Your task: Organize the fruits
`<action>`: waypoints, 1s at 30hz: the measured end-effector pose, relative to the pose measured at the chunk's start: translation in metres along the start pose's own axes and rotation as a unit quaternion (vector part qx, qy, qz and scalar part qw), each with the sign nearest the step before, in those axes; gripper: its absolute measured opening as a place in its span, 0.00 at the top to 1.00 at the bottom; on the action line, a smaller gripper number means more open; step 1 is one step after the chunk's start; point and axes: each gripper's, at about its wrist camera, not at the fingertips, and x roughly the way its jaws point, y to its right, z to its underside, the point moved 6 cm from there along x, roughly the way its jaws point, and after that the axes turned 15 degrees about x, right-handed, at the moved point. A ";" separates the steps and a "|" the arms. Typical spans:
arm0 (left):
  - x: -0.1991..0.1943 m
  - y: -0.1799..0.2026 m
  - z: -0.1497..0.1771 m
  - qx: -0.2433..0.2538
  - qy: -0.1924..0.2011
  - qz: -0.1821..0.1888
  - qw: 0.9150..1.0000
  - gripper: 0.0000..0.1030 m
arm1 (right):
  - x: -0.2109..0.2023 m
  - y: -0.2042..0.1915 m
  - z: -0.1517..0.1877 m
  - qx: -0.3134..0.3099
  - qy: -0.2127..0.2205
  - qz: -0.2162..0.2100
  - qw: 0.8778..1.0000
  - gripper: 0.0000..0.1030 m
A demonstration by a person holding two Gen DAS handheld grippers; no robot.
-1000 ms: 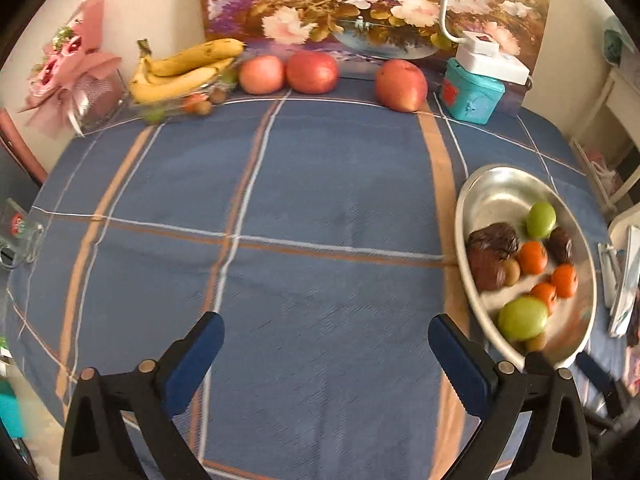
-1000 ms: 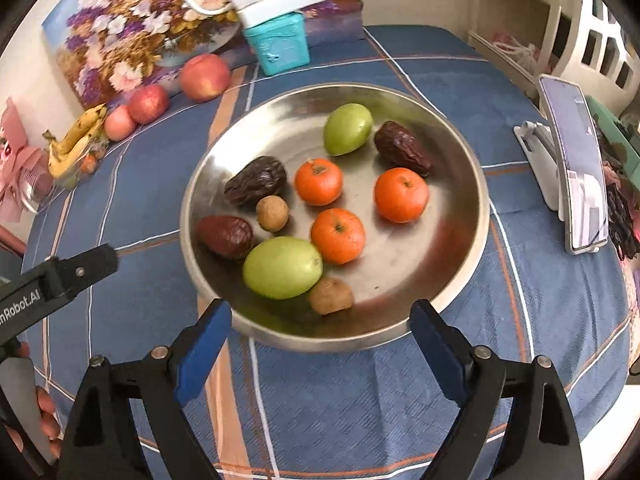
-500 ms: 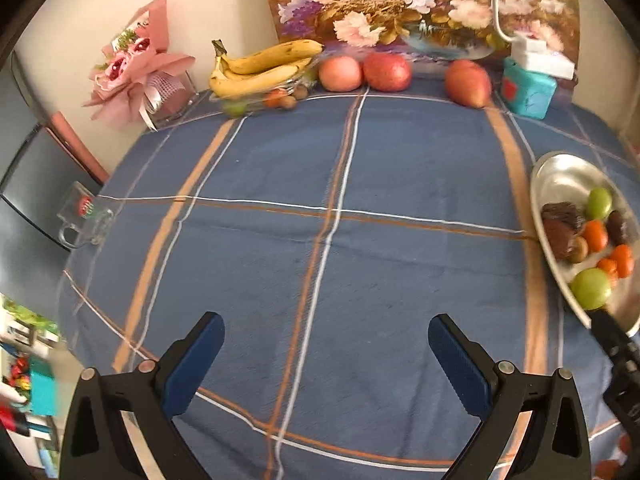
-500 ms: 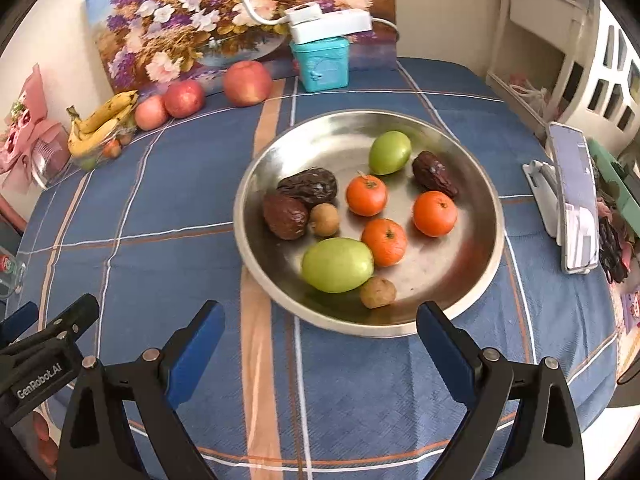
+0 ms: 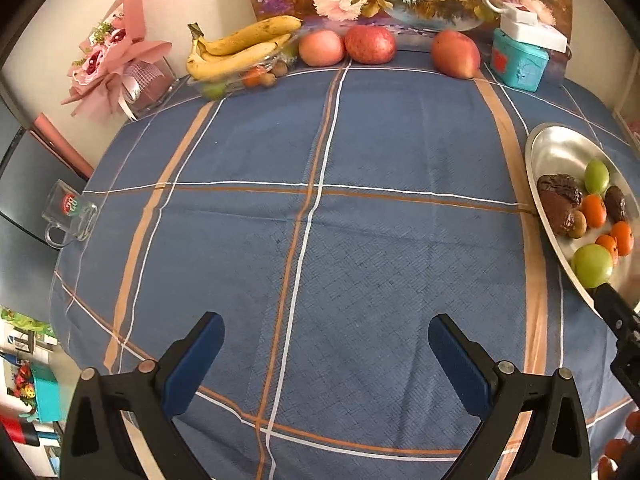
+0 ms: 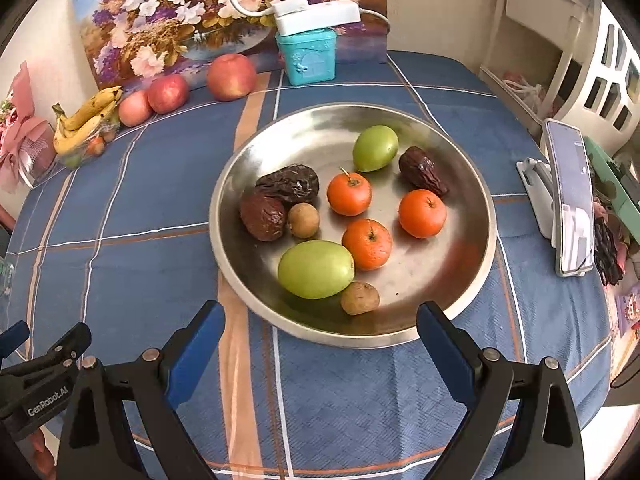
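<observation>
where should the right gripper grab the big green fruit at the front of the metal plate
Grip the big green fruit across its short middle, coming from above. It lies on its side, with an orange at one end, so a top approach probably keeps the right gripper clear.

Ahead of your right jaws the metal dish (image 6: 476,184) holds three oranges (image 6: 349,194), two green fruits (image 6: 316,269), three dark dates (image 6: 289,185) and two small brown fruits (image 6: 359,298). Farther off, three apples (image 6: 231,76), one banana bunch (image 6: 86,118).
</observation>
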 end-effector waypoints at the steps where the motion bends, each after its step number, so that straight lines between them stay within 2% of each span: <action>1: 0.000 0.000 0.000 0.000 -0.001 0.000 1.000 0.00 | 0.000 -0.001 0.001 0.001 0.000 0.000 1.000 0.06; 30: -0.002 0.000 -0.002 -0.005 0.004 0.015 1.000 0.00 | 0.002 -0.006 0.006 -0.011 -0.009 0.004 1.000 0.06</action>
